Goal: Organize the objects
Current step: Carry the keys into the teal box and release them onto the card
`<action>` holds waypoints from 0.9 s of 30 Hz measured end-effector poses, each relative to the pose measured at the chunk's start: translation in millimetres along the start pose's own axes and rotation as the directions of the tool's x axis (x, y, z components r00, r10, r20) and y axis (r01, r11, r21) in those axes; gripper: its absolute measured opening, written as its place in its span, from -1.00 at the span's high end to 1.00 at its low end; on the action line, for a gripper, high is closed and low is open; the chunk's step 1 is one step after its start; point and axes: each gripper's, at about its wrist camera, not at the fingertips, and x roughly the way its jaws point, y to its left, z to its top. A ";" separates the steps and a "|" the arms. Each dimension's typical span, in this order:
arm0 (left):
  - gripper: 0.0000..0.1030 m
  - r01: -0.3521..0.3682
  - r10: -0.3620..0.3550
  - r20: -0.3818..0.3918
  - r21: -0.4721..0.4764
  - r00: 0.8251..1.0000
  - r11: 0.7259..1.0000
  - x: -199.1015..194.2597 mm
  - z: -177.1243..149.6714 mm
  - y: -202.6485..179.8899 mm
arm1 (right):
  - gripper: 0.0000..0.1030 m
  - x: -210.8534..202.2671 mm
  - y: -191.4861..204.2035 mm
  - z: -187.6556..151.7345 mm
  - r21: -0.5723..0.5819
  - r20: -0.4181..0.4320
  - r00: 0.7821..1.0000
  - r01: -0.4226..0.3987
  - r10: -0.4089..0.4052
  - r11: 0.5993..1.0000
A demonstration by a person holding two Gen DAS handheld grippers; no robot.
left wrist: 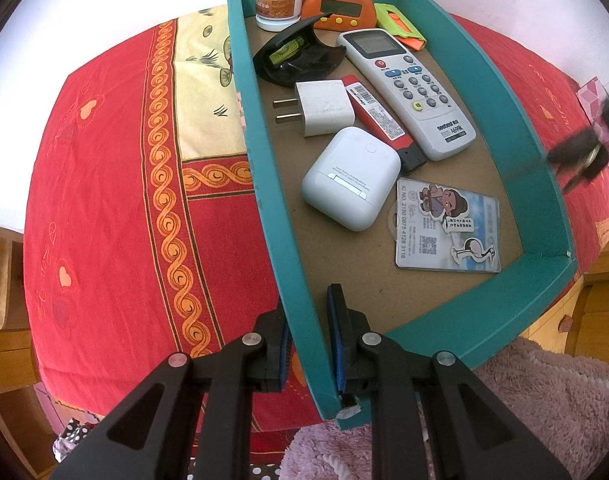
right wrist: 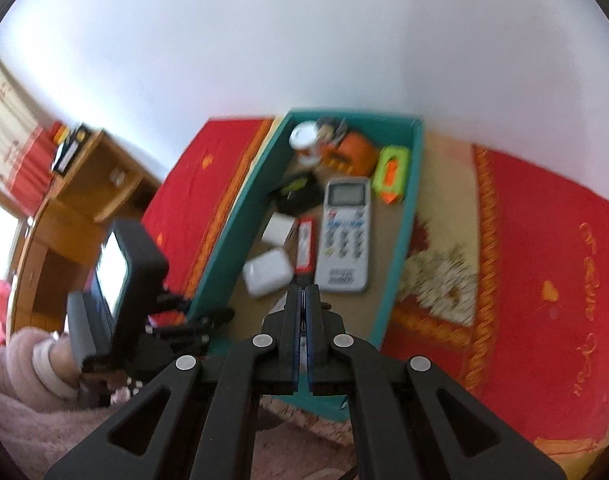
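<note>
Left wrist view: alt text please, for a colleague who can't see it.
The left gripper clamps the near wall of a teal box on a red bedspread. Inside lie a white remote, charger plug, earbud case and ID card.

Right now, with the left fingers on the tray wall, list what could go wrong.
1. The left gripper pinches only the teal tray wall near a torn corner; lifting there may tilt it.
2. A tilt would likely slide the earbud case and ID card.
3. The shut right gripper above could bump the remote.
</note>
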 end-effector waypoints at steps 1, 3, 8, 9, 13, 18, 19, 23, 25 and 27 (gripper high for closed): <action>0.71 0.000 0.000 0.000 0.000 1.000 1.000 0.0 -0.1 0.1 | 0.94 5.6 -0.4 -2.4 -0.001 -0.016 1.000 -0.004 0.004 1.000; 0.71 0.000 0.000 0.000 -0.001 1.000 1.000 0.0 -0.1 0.0 | 0.94 17.9 -1.8 -7.9 -0.003 -0.049 0.999 -0.002 0.002 1.000; 0.71 0.000 0.000 0.001 -0.002 1.000 1.000 0.1 0.7 -0.5 | 0.94 32.0 -4.8 -11.8 -0.028 -0.065 0.997 0.042 -0.043 0.999; 0.71 0.000 0.000 0.000 -0.001 1.000 1.000 0.0 -0.5 0.0 | 0.94 32.6 -5.9 -10.5 -0.029 -0.061 0.996 0.056 -0.058 0.998; 0.71 0.000 0.000 0.001 0.000 1.000 1.000 -0.1 -0.8 0.0 | 0.93 38.5 -15.5 -5.0 -0.004 -0.065 0.993 0.095 -0.095 0.995; 0.71 0.002 -0.002 0.003 -0.004 1.000 1.000 -0.2 -0.6 0.1 | 0.92 61.9 -27.5 -7.4 0.019 -0.135 0.983 0.125 -0.121 0.992; 0.71 0.002 -0.002 0.003 -0.005 1.000 1.000 -0.3 -0.4 0.3 | 0.92 63.8 -27.1 -8.4 0.017 -0.135 0.984 0.123 -0.120 0.992; 0.71 0.001 -0.001 0.004 -0.007 1.000 1.000 -1.2 1.2 0.3 | 0.81 65.3 -24.6 -9.3 0.008 -0.137 0.986 0.097 -0.095 0.995; 0.71 0.002 -0.002 0.004 -0.008 1.000 1.000 -2.2 2.2 0.2 | 0.50 63.8 -23.7 -9.2 0.007 -0.129 0.987 0.102 -0.101 0.995; 0.71 0.002 -0.002 0.004 -0.009 1.000 1.000 -2.1 1.3 0.9 | 0.29 62.2 -22.2 -9.8 0.004 -0.123 0.988 0.099 -0.098 0.995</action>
